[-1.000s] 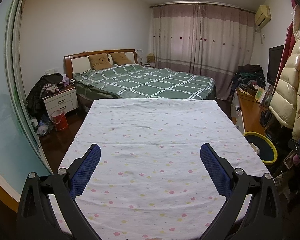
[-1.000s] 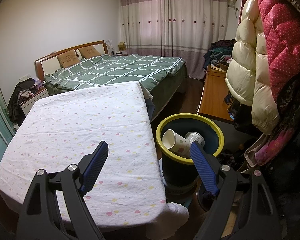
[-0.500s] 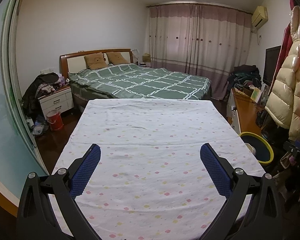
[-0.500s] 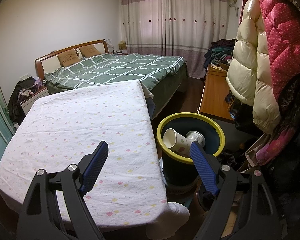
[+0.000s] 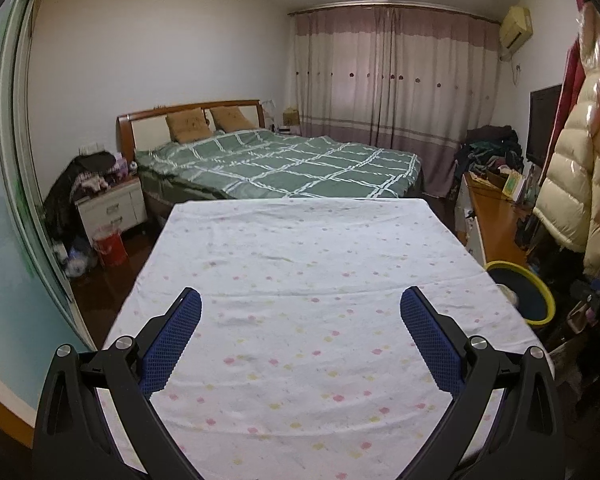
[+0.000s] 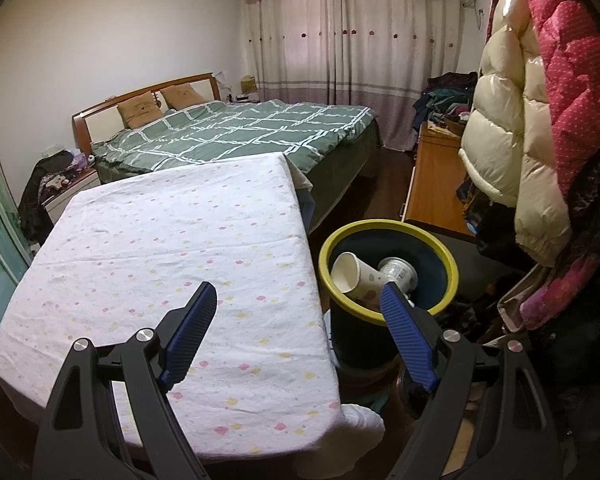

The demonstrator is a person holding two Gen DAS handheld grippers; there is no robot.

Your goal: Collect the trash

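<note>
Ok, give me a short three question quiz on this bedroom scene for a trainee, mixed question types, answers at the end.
1. True or false: the right claw is gripping a paper cup.
2. Where is the paper cup? A) on the table B) in the bin C) on the bed
3. Fill in: the bin has a ____ rim.

Key
1. False: both the right claw and the left claw are open and empty.
2. B: it lies in the bin beside a plastic cup; the table shows only its cloth.
3. Yellow.

Home bedroom — made bed (image 5: 276,164), curtains (image 5: 392,76), hung coats (image 6: 540,120).
</note>
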